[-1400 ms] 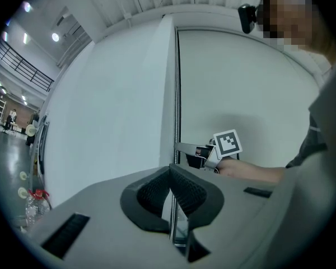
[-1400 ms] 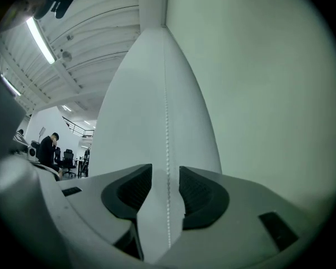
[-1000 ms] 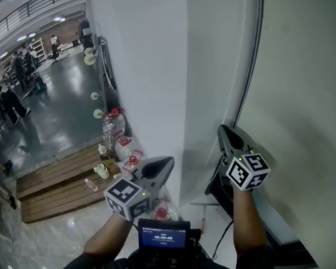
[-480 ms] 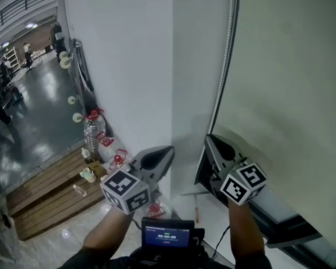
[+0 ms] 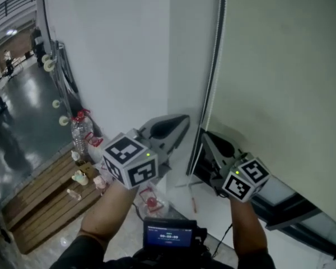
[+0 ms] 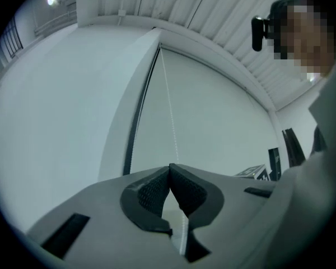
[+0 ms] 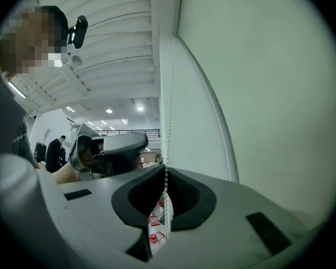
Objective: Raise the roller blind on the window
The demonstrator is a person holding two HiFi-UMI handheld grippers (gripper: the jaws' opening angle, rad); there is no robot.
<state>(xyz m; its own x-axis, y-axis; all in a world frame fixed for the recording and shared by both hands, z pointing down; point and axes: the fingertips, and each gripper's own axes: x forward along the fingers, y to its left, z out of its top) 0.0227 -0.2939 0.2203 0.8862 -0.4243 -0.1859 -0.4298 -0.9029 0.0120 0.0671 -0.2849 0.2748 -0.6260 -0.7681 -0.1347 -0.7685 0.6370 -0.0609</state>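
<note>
Roller blind [image 5: 280, 66] hangs low, a big pale sheet just past both sets of jaws & off to the R of them. Bead chain [image 5: 212, 66] runs down along its L edge, in front of the jaws. R gripper [image 7: 166, 170]: jaws closed tight on the chain; beads go in at the tips & dangle in the gap behind them. L gripper [image 6: 169, 168]: jaws shut, tips touching. A thin strand of chain comes down right to those tips & shows again in the gap behind; can't tell if it's pinched. L jaws sit just beside the R jaws, on their L. White wall [image 5: 117, 49] is to the L of the L jaws. Bottle w/ red cap [image 5: 81, 132] stands on the floor [image 5: 22, 128], well below both.
</note>
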